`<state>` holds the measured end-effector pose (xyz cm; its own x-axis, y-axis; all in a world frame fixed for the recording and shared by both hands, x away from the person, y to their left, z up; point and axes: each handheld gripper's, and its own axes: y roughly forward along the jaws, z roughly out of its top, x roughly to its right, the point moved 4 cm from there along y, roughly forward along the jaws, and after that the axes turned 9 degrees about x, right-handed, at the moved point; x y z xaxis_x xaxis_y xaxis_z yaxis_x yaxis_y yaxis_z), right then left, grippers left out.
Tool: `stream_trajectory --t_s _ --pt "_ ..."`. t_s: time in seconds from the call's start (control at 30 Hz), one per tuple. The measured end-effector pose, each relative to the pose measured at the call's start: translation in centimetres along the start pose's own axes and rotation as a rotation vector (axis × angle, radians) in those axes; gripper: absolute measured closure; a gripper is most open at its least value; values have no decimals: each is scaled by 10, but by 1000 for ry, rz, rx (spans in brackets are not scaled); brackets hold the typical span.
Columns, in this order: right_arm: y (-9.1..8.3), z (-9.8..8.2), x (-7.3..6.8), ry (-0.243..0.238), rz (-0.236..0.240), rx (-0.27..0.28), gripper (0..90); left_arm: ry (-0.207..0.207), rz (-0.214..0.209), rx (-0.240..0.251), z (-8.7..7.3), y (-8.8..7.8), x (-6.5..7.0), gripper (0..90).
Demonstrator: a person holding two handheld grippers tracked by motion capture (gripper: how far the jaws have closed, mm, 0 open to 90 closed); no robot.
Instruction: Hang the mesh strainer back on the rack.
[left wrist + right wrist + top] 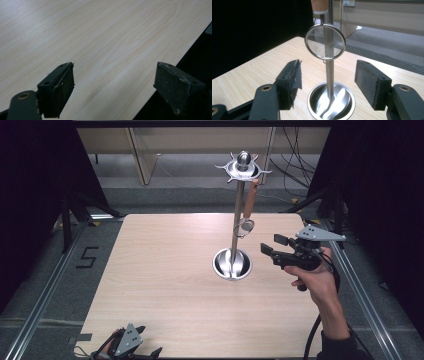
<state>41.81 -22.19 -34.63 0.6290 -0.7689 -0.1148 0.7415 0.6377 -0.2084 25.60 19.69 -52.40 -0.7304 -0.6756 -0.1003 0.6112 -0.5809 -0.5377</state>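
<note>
A metal utensil stand [236, 220] rises from a round bowl-shaped base [232, 263] right of the table's middle, with a ring of hooks at its top [243, 167]. From one hook hangs a small mesh strainer [248, 205] with a wooden handle, its round sieve [325, 42] in front of the pole. My right gripper [272, 245] is held above the table just right of the stand and points at it. Its jaws are open with nothing between them [328, 82]. My left gripper [150, 340] rests at the table's near left edge, open and empty [115, 85].
The light wooden table [165, 270] is flanked by metal rails [45, 290] on the floor at both sides. Black curtains stand left and right. Cables [295, 165] lie on the floor behind the table at the right.
</note>
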Motion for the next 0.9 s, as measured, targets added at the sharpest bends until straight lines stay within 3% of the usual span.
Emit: stream_trajectory --t_s 0.1,0.2,0.37,0.4,0.47,0.5,0.53,0.57,0.6,0.63,0.67,0.7,0.73,0.77,0.8,0.83,0.87,0.9 --pt "2 -1 2 -38 4 15 380 11 1 -11 0 -1 -1 157" --pt "2 -4 -1 -9 11 -1 377 -5 -3 0 0 0 1 156" --pt "3 -7 0 -41 9 -6 373 19 -3 7 1 0 -1 156" --pt "3 -8 -1 -26 14 -4 373 -33 4 1 -1 0 3 156" --pt "3 -11 -2 -20 22 -22 369 -34 3 1 -1 0 3 156" --pt "2 -12 -2 -11 20 -31 369 -15 5 -4 0 0 1 156" --pt "2 -12 -2 -17 18 -25 368 -32 2 0 -1 0 3 156" --pt "3 -14 -2 -14 25 -27 368 23 -5 5 0 0 -1 157" --pt "2 -15 -2 -31 10 -24 367 26 -5 1 0 0 -1 156" --pt "2 -16 -2 -30 24 -33 367 20 -2 8 1 0 -1 156" --pt "2 -17 -2 -20 14 -26 367 -33 1 3 0 0 3 156" --pt "2 -18 -1 -39 17 -27 367 -17 2 -10 0 -1 2 156" --pt "1 -21 -2 -23 19 -44 366 -23 4 -10 0 -1 2 157" --pt "2 -23 -1 -38 27 -46 366 27 -2 -9 1 -1 -1 157" --pt "1 -25 -2 -16 21 -59 366 28 -1 -9 1 -1 -2 156" --pt "2 -26 -1 -33 15 -45 366 28 -1 -8 1 -1 -2 157" --pt "1 -28 -1 -39 23 -64 366 -19 3 -11 0 -1 2 156" --pt "2 -30 -2 -21 21 -56 366 0 5 -18 0 -1 0 156"
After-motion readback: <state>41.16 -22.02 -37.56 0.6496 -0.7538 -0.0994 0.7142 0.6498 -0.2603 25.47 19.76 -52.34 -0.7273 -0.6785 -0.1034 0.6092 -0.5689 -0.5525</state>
